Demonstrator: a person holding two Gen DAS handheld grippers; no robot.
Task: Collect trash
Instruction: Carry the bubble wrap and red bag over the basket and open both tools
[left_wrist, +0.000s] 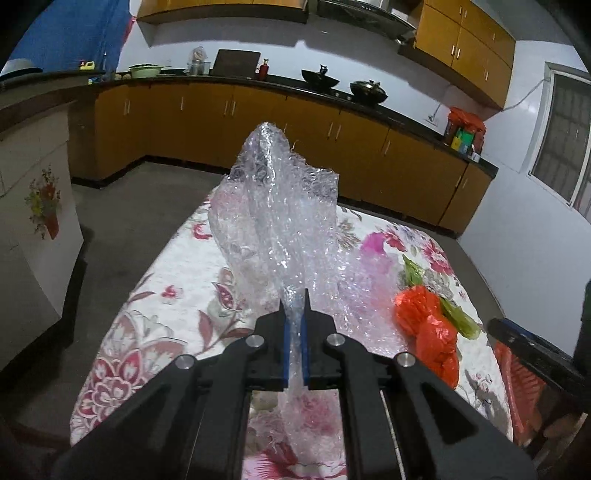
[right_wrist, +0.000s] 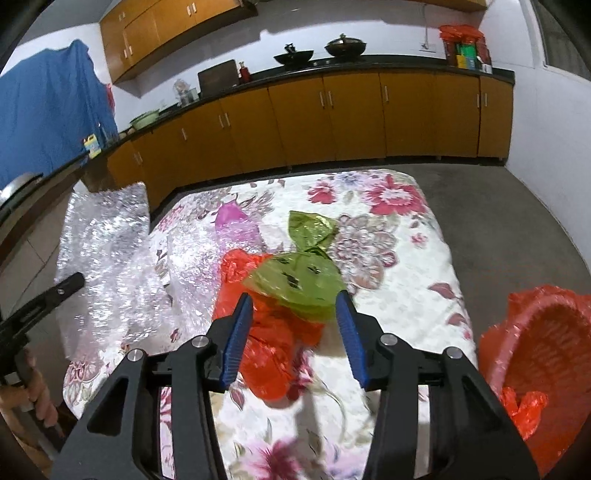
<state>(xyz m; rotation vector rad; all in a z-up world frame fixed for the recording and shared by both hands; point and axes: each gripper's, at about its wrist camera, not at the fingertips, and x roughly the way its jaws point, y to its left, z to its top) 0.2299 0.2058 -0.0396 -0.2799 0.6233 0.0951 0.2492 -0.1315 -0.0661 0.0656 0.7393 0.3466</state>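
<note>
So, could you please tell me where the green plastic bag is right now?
In the right wrist view the green plastic bag lies mid-table on the floral tablecloth, partly overlapping the red plastic bag, just ahead of the open right claw.

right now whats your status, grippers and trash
Left gripper shut on bubble wrap, lifted. Right gripper open around green bag and red bag, not gripping. Red basket at right, nothing blocking.

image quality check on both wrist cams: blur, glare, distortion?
Left wrist view: strong fisheye bend in the counter line, dark vignette corners; bubble wrap sparkles with glare but stays fairly sharp, pinched in the left gripper. Right wrist view: motion smear on the green bag, red bag and floral cloth; right gripper itself crisp.
</note>
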